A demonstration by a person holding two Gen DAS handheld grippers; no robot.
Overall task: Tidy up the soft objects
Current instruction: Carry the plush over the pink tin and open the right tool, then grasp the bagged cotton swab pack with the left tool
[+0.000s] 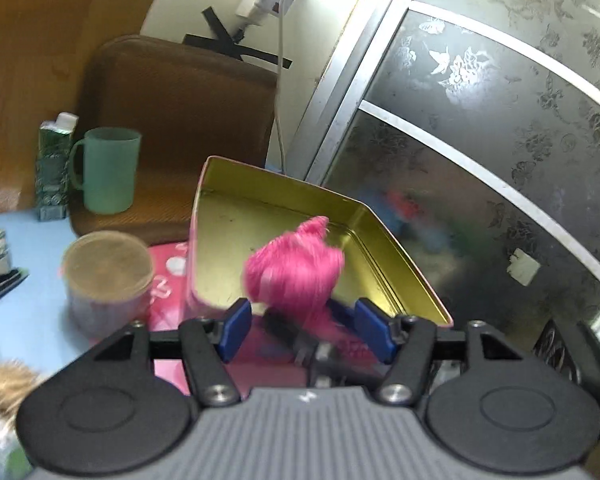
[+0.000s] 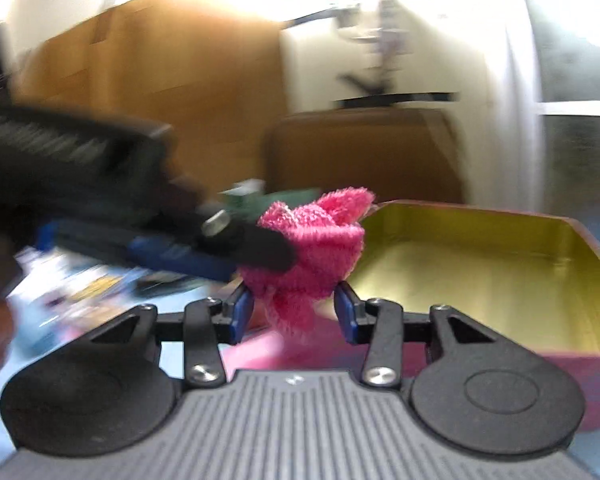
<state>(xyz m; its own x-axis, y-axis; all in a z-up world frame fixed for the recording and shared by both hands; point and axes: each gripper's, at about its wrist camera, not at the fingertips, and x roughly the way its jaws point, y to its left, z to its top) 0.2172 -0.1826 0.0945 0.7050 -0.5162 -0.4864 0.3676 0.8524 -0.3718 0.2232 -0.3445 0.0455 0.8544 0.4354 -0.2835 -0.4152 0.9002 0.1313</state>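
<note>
A fuzzy pink knitted cloth (image 1: 296, 268) is bunched in the air at the near edge of an open tin box (image 1: 260, 216) with a gold inside and pink outside. In the left wrist view my left gripper (image 1: 304, 322) has its blue pads wide apart around the cloth's lower end, while the other gripper's dark fingers cross below it. In the right wrist view the cloth (image 2: 316, 252) sits between my right gripper's (image 2: 296, 312) blue pads, which press its sides, with the tin box (image 2: 480, 272) to the right. The left gripper's finger (image 2: 220, 248) touches the cloth from the left.
A green mug (image 1: 108, 168), a green carton (image 1: 54, 168) and a round lidded container (image 1: 106, 280) stand left of the box. A brown chair (image 1: 180, 128) is behind. A patterned glass door (image 1: 500, 140) stands on the right. A tan furry item (image 1: 4, 384) lies at the lower left.
</note>
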